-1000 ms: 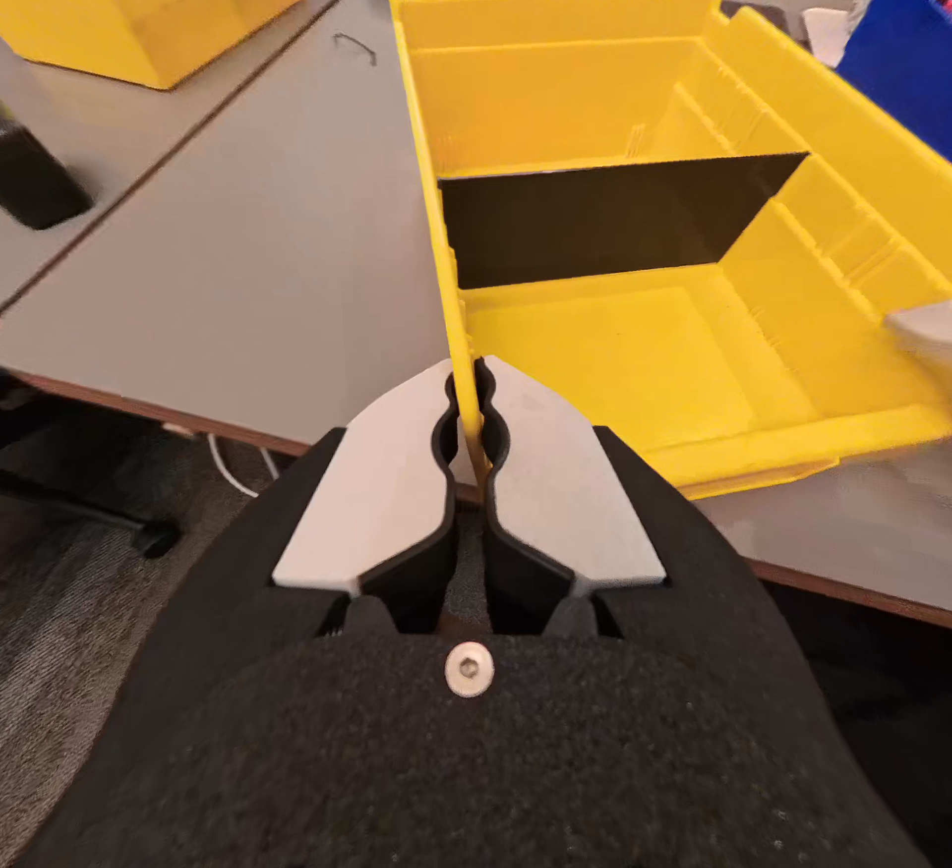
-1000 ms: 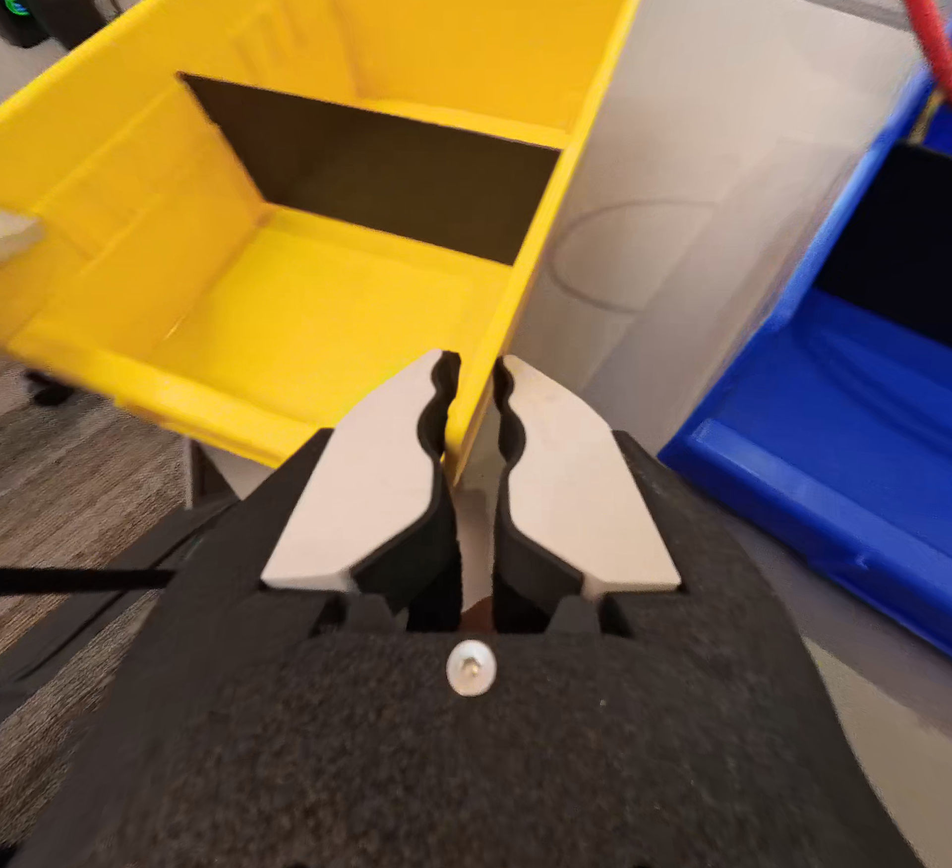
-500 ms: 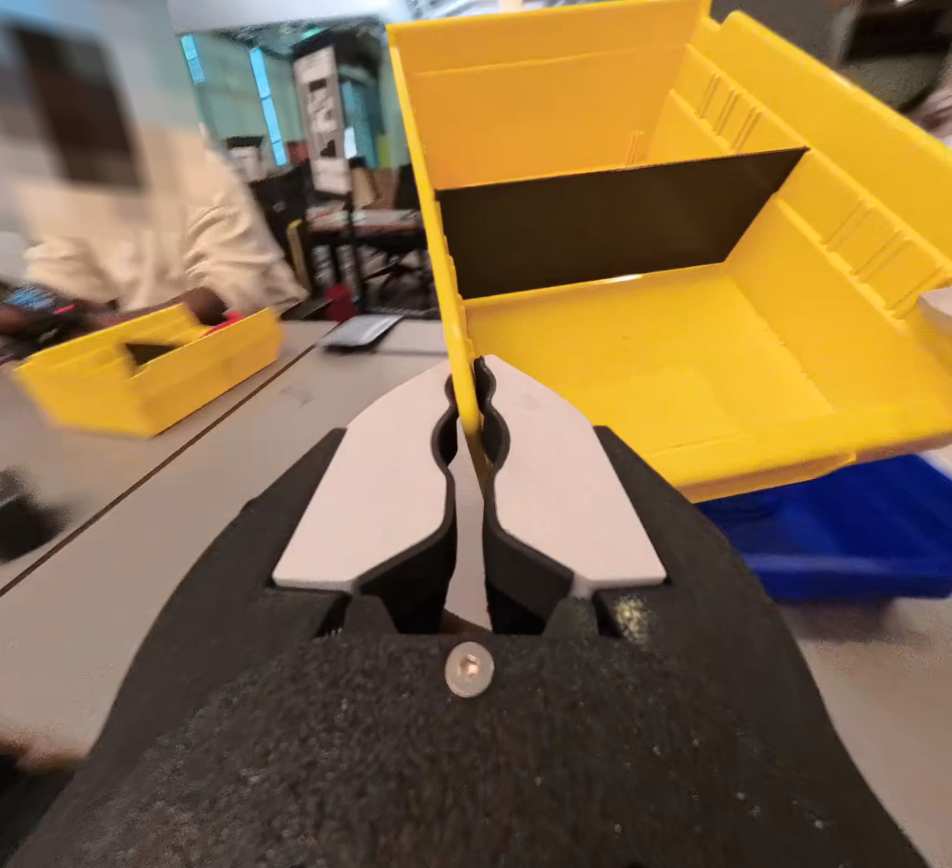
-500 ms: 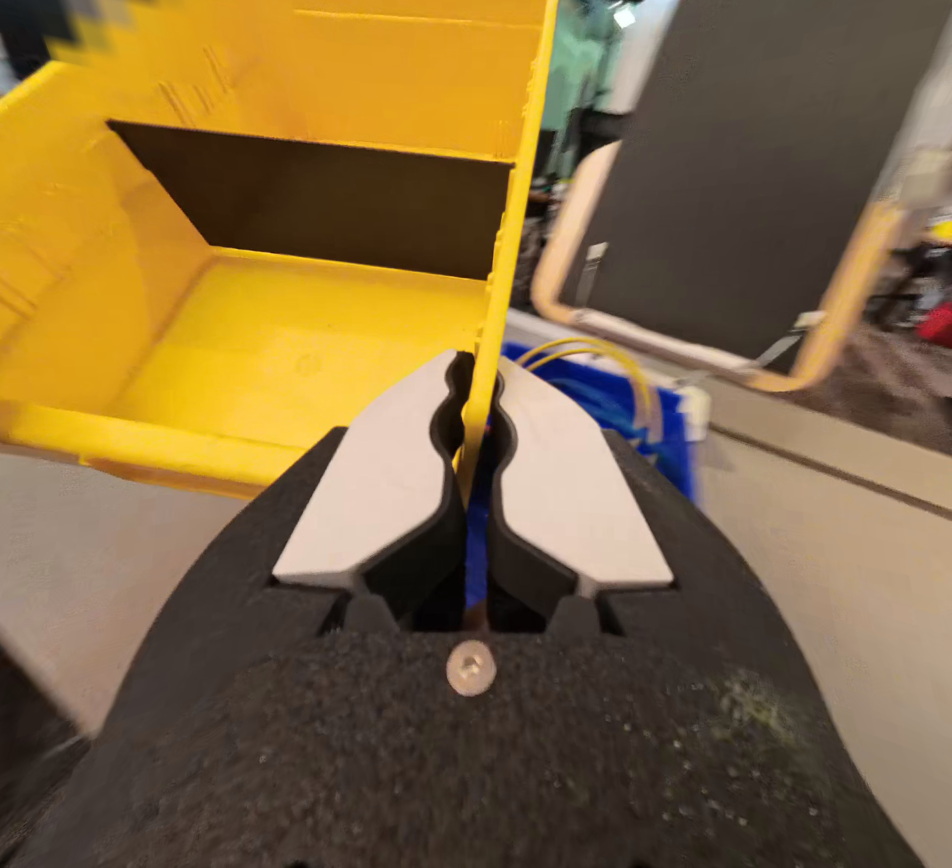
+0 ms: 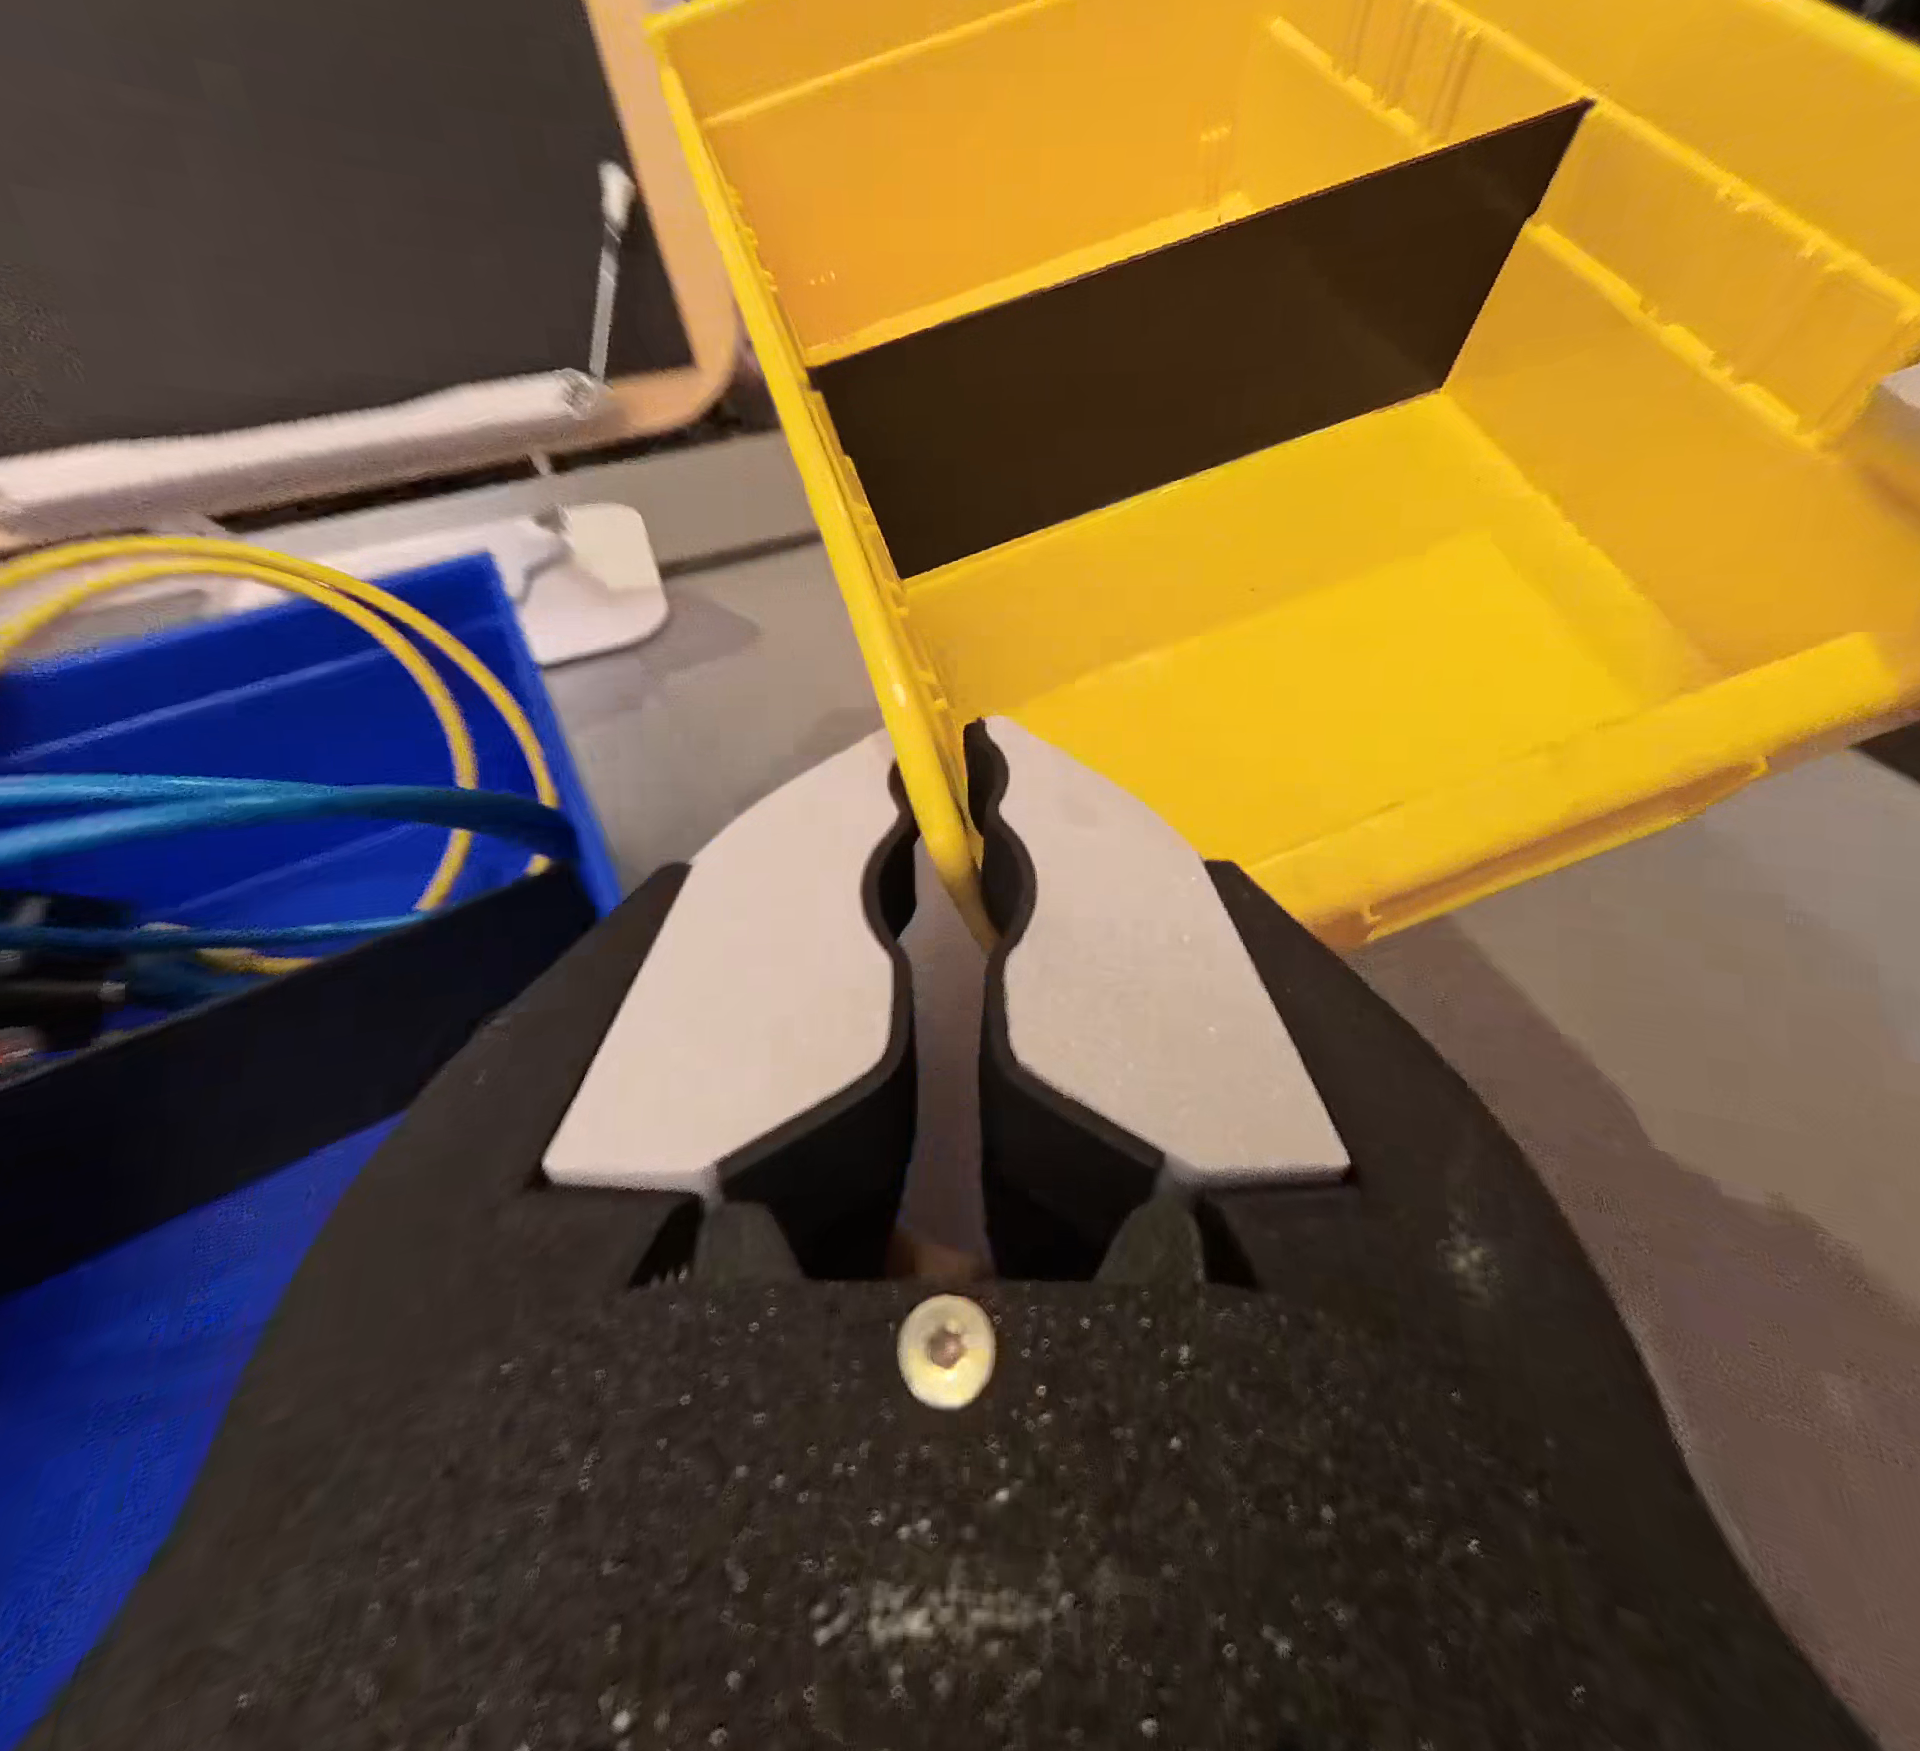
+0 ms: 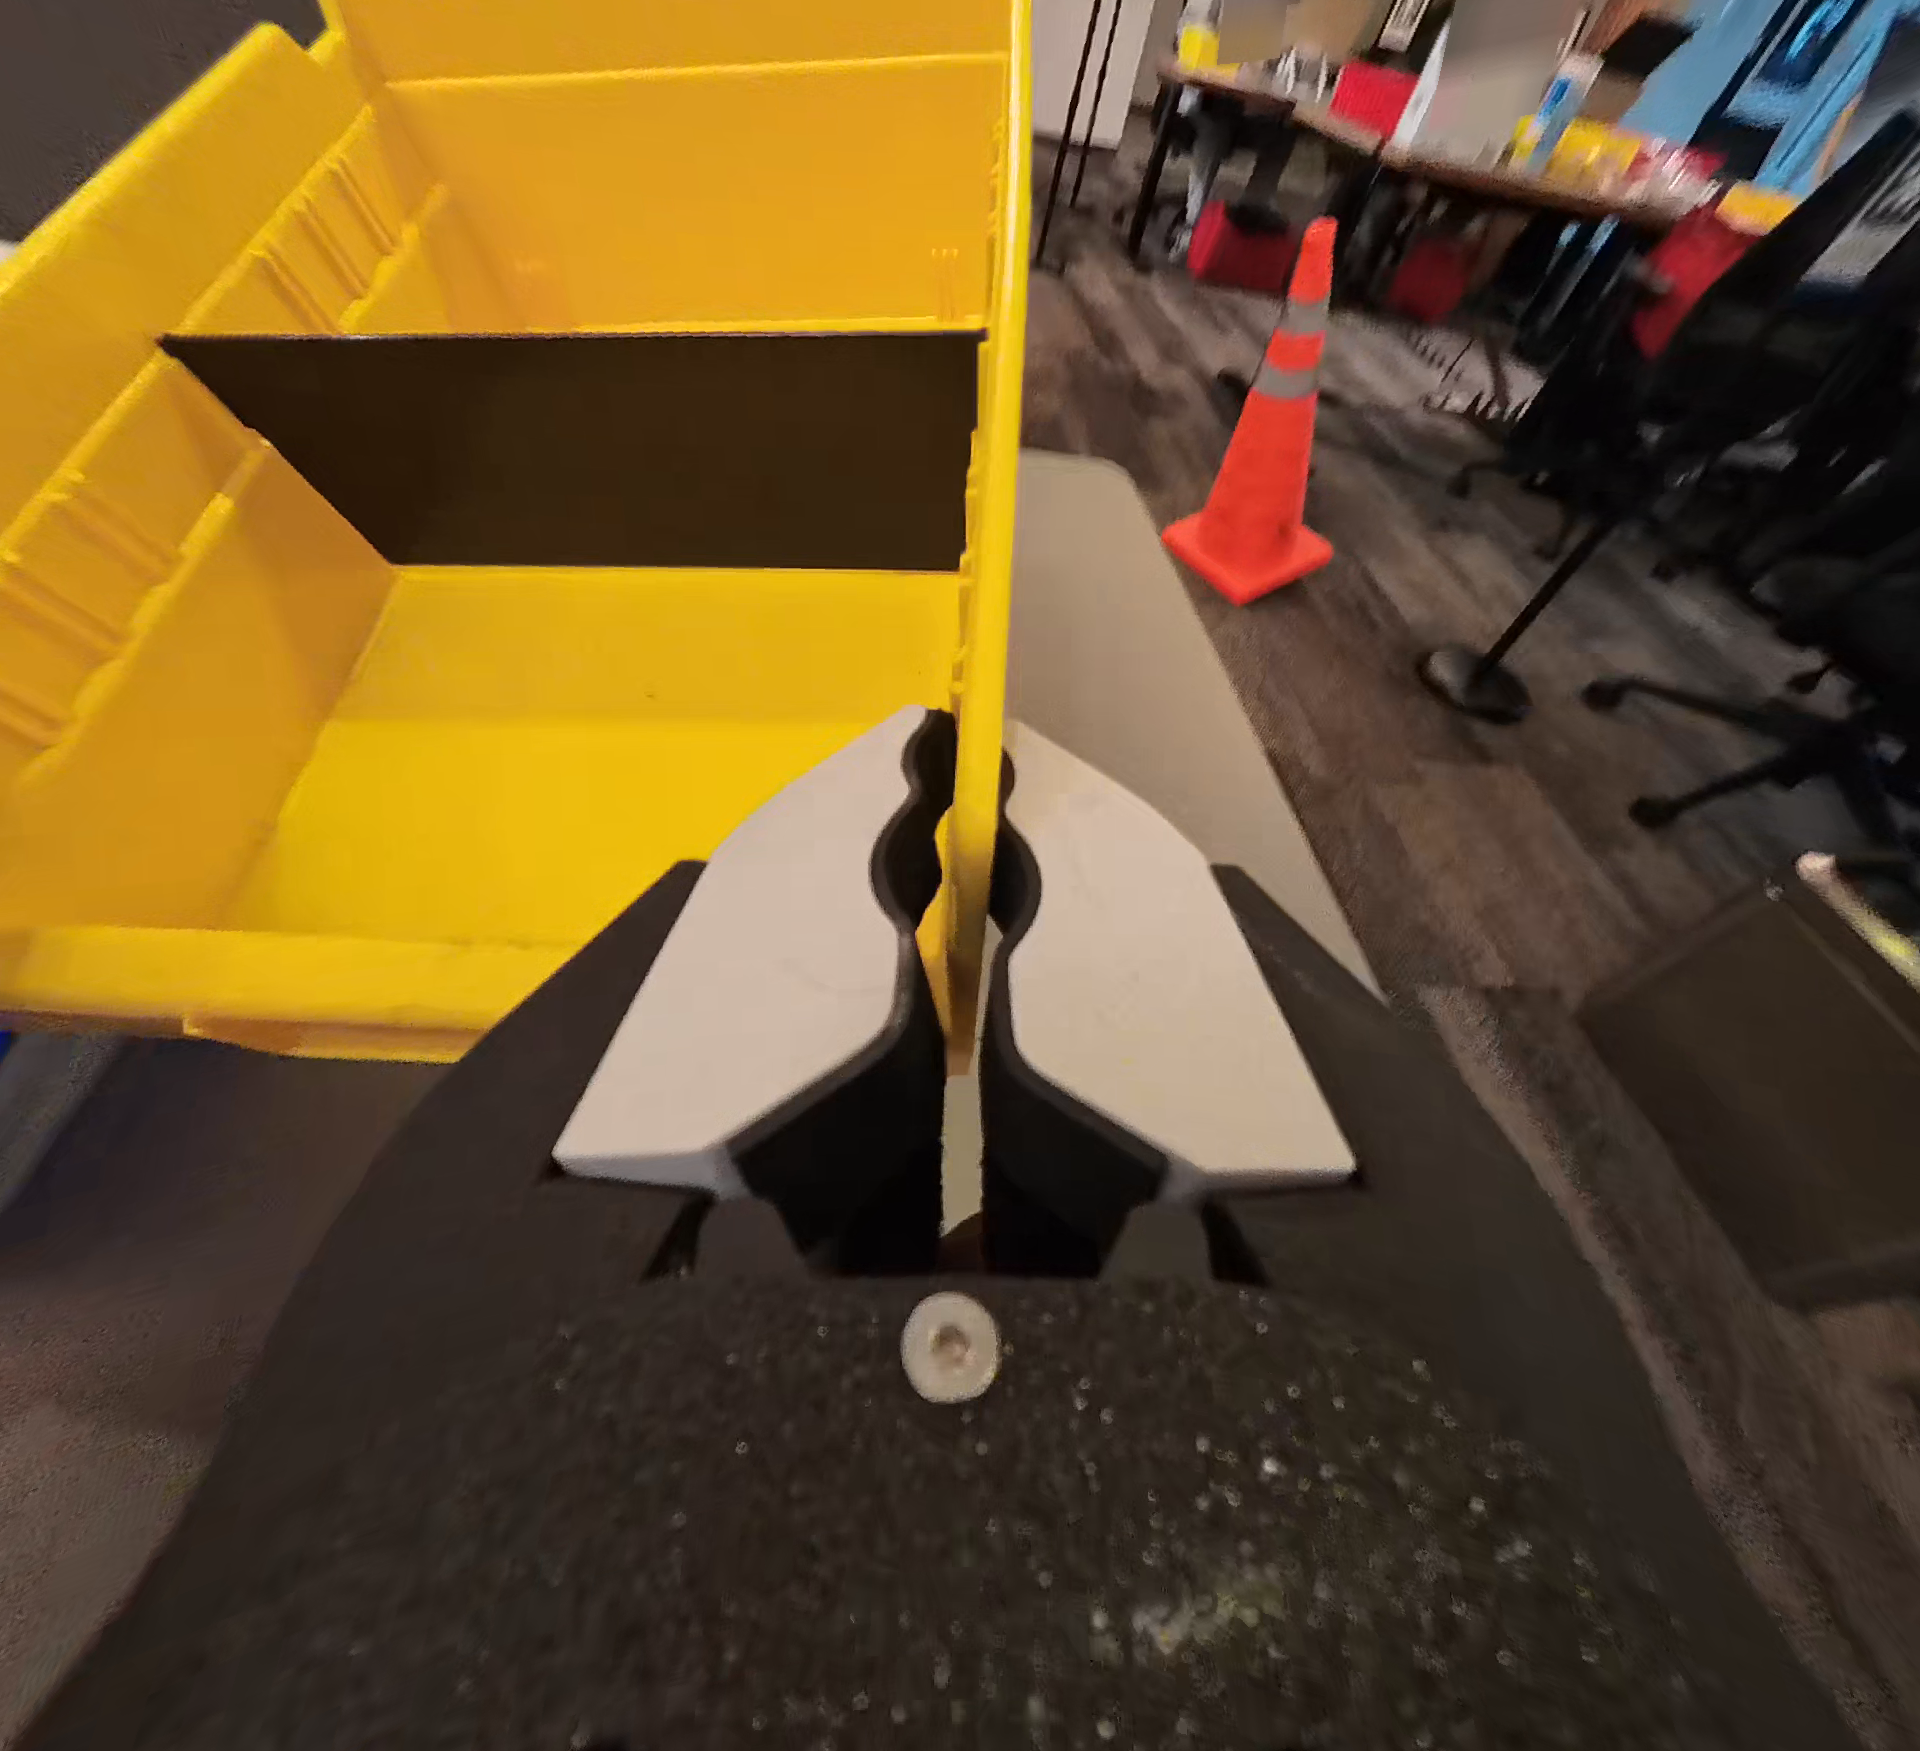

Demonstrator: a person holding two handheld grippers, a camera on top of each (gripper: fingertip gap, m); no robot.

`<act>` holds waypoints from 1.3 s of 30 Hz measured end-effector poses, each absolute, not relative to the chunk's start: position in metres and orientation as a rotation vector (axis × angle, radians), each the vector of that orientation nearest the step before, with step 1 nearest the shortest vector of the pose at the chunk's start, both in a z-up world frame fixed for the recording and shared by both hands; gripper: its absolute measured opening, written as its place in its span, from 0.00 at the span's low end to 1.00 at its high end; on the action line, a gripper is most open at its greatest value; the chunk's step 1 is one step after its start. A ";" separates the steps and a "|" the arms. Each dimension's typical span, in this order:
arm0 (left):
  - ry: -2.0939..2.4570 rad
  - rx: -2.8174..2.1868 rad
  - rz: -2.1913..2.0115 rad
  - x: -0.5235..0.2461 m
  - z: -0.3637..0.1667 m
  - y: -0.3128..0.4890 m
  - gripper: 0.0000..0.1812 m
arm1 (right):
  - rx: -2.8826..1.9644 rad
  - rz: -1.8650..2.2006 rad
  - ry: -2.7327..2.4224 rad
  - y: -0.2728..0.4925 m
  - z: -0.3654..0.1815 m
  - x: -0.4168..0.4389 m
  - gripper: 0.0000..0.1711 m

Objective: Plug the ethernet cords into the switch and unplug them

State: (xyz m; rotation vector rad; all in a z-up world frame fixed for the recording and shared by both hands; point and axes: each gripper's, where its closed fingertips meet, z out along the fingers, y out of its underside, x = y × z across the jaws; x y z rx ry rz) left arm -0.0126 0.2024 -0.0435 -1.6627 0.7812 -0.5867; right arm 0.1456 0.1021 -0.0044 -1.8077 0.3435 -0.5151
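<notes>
A yellow bin [image 5: 1299, 662] with a black divider [image 5: 1195, 351] hangs in the air between both grippers, with nothing inside it. My left gripper [image 5: 943, 766] is shut on the bin's left wall. My right gripper [image 6: 971, 756] is shut on its right wall [image 6: 997, 454]. The same bin fills the left of the right wrist view [image 6: 571, 745]. A blue bin [image 5: 260, 714] at the left holds yellow cords [image 5: 457, 662] and blue cords [image 5: 312, 808]. No switch shows in either view.
The grey table [image 5: 1662, 1026] lies under the bin and ends at its right edge [image 6: 1195, 662]. A dark panel with a tan rim [image 5: 312, 143] stands behind the blue bin. An orange cone [image 6: 1273, 444], chairs and a stand base [image 6: 1475, 683] are on the floor beyond. About 20 cm separates my left fingertips from my right.
Both grippers lifted the yellow bin off the table and swung it to the right, past the blue bin. The right gripper closed on the bin's wall at the start.
</notes>
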 end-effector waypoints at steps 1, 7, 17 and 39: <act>0.810 -1.681 -0.568 -0.003 -0.057 0.203 0.04 | -1.832 -0.484 0.359 0.103 -0.022 0.157 0.02; 0.943 -1.803 -0.558 0.014 -0.119 0.192 0.06 | -1.979 -0.302 0.425 0.107 -0.107 0.184 0.02; 1.121 -1.799 -0.862 0.042 -0.114 0.147 0.14 | -1.969 -0.184 0.634 0.093 -0.132 0.230 0.07; 0.461 -2.145 -0.677 -0.250 -0.141 0.284 0.21 | -2.018 0.054 0.146 0.229 -0.126 -0.089 0.08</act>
